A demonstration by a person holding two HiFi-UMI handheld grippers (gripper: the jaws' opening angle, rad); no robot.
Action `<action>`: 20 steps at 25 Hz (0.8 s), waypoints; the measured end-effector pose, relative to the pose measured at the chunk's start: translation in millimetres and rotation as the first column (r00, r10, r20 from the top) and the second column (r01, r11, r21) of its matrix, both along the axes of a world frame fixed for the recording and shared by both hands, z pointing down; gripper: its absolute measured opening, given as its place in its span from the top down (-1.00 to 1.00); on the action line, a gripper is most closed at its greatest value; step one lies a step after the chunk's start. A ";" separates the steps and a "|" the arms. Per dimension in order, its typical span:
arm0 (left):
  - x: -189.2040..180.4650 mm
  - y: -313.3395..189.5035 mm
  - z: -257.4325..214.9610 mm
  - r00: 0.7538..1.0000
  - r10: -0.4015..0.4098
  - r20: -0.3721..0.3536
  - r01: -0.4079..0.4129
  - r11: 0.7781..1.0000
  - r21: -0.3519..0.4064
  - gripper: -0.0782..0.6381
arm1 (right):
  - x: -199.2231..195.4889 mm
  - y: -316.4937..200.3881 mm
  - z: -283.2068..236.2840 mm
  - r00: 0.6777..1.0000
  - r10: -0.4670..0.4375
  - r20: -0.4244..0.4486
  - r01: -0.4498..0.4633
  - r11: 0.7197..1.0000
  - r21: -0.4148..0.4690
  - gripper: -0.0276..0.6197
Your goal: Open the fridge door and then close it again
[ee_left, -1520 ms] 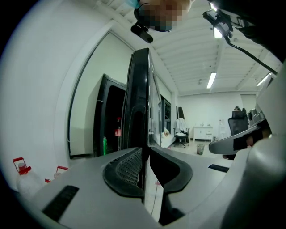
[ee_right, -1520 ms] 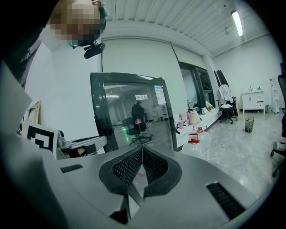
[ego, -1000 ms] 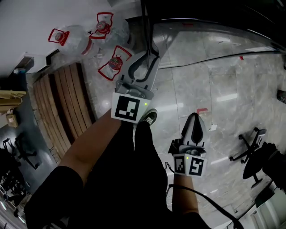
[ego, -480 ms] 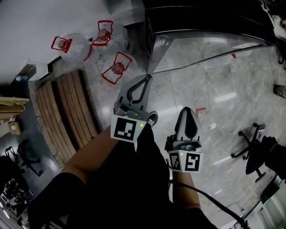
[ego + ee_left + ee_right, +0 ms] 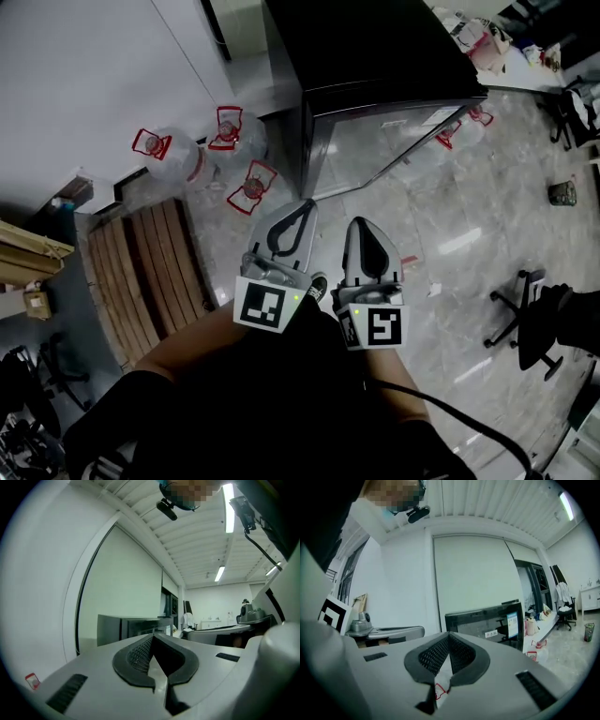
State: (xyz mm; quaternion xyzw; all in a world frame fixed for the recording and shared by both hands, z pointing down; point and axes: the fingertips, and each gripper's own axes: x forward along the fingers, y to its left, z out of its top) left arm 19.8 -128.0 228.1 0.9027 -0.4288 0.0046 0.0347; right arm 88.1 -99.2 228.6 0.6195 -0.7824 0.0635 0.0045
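A black fridge (image 5: 375,56) with a glass door (image 5: 375,141) stands ahead on the floor, its door closed. It also appears in the left gripper view as the fridge (image 5: 126,627) and in the right gripper view as the fridge (image 5: 487,620). My left gripper (image 5: 307,203) is held level in the air, short of the fridge's front left corner. It is shut with nothing in it (image 5: 153,635). Close beside it, my right gripper (image 5: 359,223) points at the door and is shut and empty too (image 5: 449,633). Neither touches the fridge.
Three big water bottles with red handles (image 5: 178,155) lie on the floor left of the fridge. A wooden pallet (image 5: 150,272) lies at the left. More bottles (image 5: 469,127) stand right of the fridge. An office chair (image 5: 525,319) is at the right.
Both grippers have risen and drawn together, nearer the fridge. The left jaws have gone from open to shut. The head view now takes in more of the fridge.
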 end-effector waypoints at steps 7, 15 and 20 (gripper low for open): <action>-3.0 27.5 -59.0 1.000 0.024 0.005 -0.024 0.998 0.051 0.76 | -12.8 19.1 -61.6 0.999 -0.019 -0.029 0.021 0.997 0.078 0.87; 3.6 36.6 -80.8 0.998 0.058 -0.015 -0.057 0.996 0.072 0.76 | -7.2 27.5 -87.2 0.999 0.005 -0.050 0.001 0.992 0.125 0.87; 2.7 37.4 -91.3 0.998 0.069 -0.014 -0.067 0.993 0.095 0.76 | -4.7 31.8 -96.7 0.998 0.029 -0.049 -0.022 0.990 0.139 0.87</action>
